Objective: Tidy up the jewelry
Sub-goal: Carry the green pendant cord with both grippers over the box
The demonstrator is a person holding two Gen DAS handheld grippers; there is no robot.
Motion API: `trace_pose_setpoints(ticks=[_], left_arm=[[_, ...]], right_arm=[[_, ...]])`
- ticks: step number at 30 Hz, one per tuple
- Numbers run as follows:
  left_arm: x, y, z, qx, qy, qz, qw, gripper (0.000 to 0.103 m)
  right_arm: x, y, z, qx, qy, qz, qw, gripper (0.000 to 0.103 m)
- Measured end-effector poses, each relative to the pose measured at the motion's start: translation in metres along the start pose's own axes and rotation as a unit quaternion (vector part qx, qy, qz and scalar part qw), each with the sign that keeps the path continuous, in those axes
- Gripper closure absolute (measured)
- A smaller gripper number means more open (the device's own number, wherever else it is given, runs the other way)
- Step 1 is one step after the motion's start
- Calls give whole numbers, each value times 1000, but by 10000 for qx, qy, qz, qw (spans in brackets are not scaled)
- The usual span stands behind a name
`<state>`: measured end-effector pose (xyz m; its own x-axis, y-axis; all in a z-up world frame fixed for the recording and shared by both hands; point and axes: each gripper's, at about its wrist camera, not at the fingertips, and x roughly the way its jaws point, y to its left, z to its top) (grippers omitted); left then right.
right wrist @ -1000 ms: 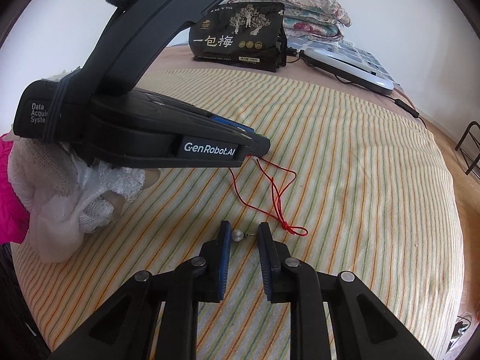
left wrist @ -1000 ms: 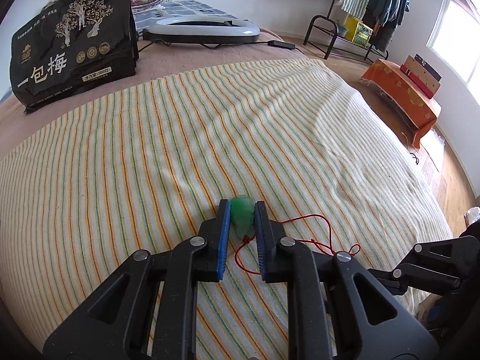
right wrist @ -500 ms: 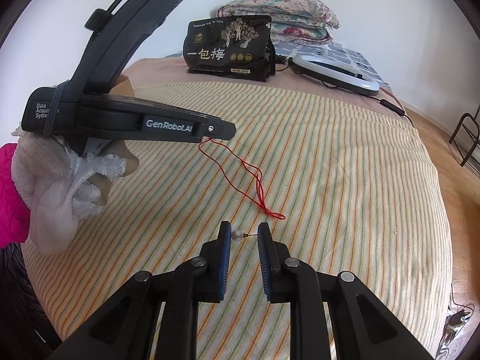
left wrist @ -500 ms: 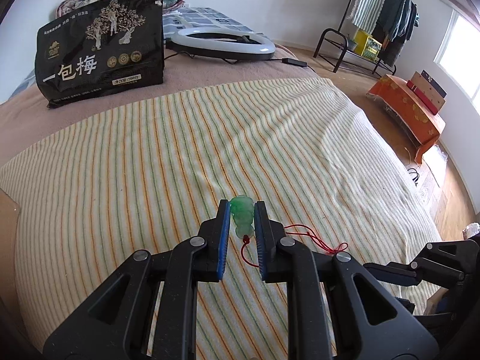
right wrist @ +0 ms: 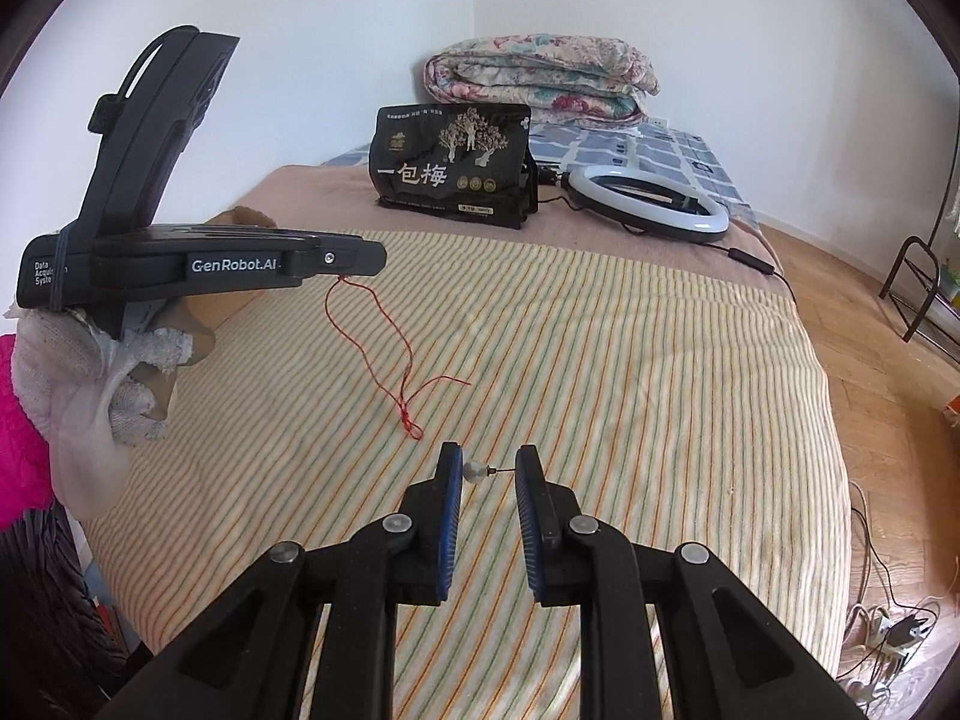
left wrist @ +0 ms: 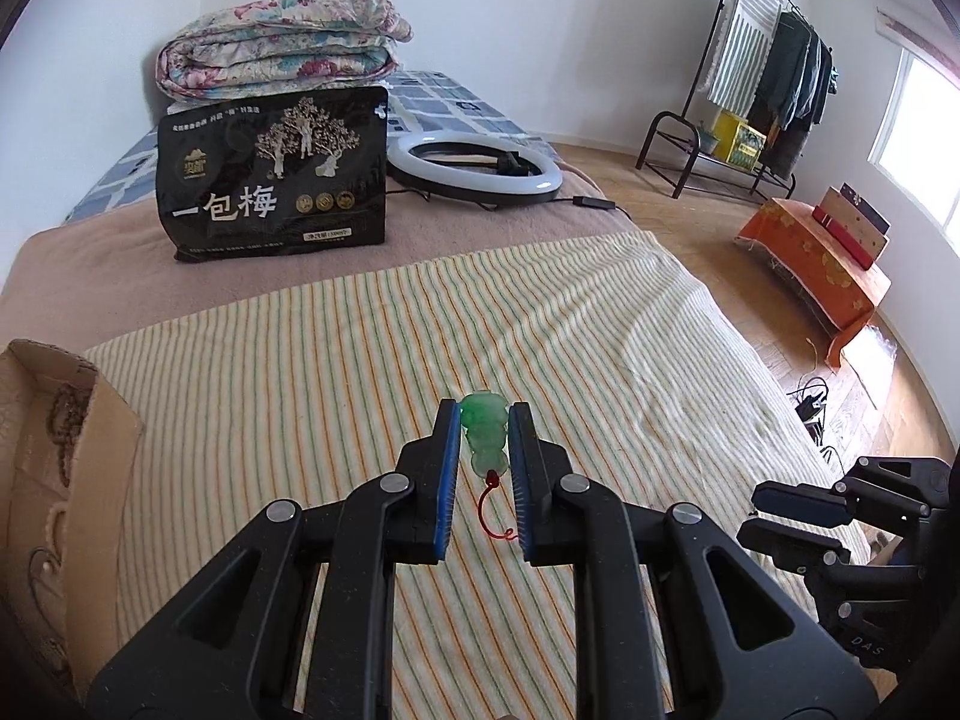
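Note:
My left gripper point(left wrist: 485, 438) is shut on a green jade pendant point(left wrist: 483, 433) and holds it in the air above the striped cloth. Its red cord point(right wrist: 372, 348) hangs down, with the knotted end touching the cloth. In the right wrist view the left gripper point(right wrist: 360, 258) shows side-on at the left. My right gripper point(right wrist: 487, 471) is shut on a small pearl stud earring point(right wrist: 474, 471), held by pearl and pin just above the cloth. A cardboard box point(left wrist: 54, 456) with jewelry inside stands at the left edge of the bed.
A black snack bag point(left wrist: 273, 180) stands at the back of the bed, with a ring light point(left wrist: 474, 171) and its cable beside it and a folded quilt point(left wrist: 282, 57) behind. The bed edge drops to a wooden floor point(left wrist: 780, 324) on the right.
My left gripper has lifted with the pendant and moved left, drawing the red cord up off the cloth. The box has come into view. The right gripper has risen slightly, keeping the earring.

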<state>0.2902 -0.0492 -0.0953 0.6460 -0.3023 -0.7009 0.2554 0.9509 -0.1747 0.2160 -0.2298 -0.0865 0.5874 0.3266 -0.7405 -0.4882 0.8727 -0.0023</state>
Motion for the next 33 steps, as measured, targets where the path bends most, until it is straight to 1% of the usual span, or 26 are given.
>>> trace_pose_setpoints(ticks=[7,14,18,24,27,33], left_arm=[[-47,13,5,-40,-288,94,9995,88],[-94,32,8,-123,-638,316,9974,88],[-121,45,8,-184,-823,428,9955,88],[-153,65,5,-217,-1008,631,9927,88],[-168,78,3,-255,-1069,763,9910,88],[-200,109,-6,-380,-1287,1076,9851,88]], right_arm=[[-24,13,19,-78,-194,-7,9998,87],[-42,31,45,-233,-363,25,9991,87],[-49,45,60,-341,-445,111,9984,87],[-48,70,76,-466,-526,278,9971,87],[-43,83,80,-496,-546,446,9963,87],[-30,112,93,-675,-575,742,9933,87]])
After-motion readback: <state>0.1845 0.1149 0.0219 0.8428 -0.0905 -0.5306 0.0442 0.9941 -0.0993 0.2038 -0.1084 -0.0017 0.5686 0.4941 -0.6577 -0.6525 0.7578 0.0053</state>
